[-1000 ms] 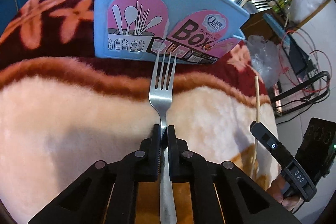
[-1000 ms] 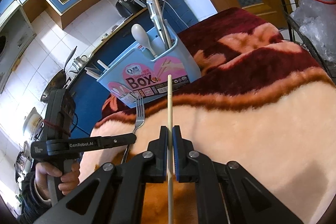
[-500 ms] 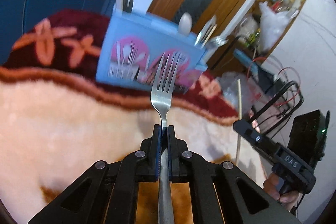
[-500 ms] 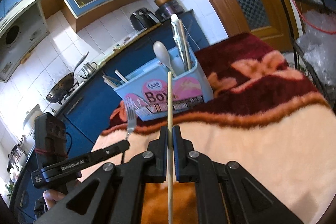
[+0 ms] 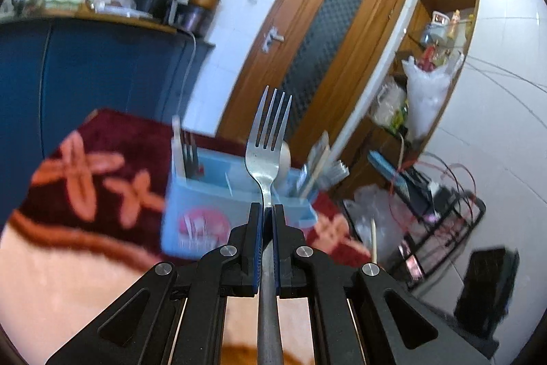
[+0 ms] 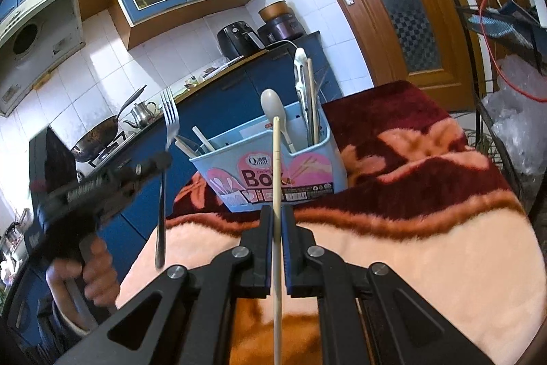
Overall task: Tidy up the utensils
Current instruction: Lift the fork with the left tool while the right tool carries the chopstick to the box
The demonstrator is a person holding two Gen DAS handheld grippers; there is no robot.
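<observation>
My left gripper [image 5: 267, 211] is shut on a steel fork [image 5: 268, 139], tines up, raised above and in front of the light blue utensil box [image 5: 205, 214]. It also shows in the right wrist view [image 6: 160, 161], holding the fork [image 6: 170, 115] upright left of the box [image 6: 273, 163]. My right gripper [image 6: 277, 212] is shut on a wooden chopstick [image 6: 276, 159] pointing at the box front. The box holds a spoon [image 6: 271, 103], chopsticks and other utensils in its compartments.
The box stands on a plush blanket [image 6: 427, 221], dark red at the far end, cream nearer. Blue cabinets [image 5: 85, 74] lie behind, a wooden door [image 5: 318, 57] beyond. A wire rack with cables and bags [image 5: 437, 211] stands off the right edge.
My left gripper has lifted and tilted up with the fork, from low by the box front to above its rim. My right gripper rose a little with the chopstick.
</observation>
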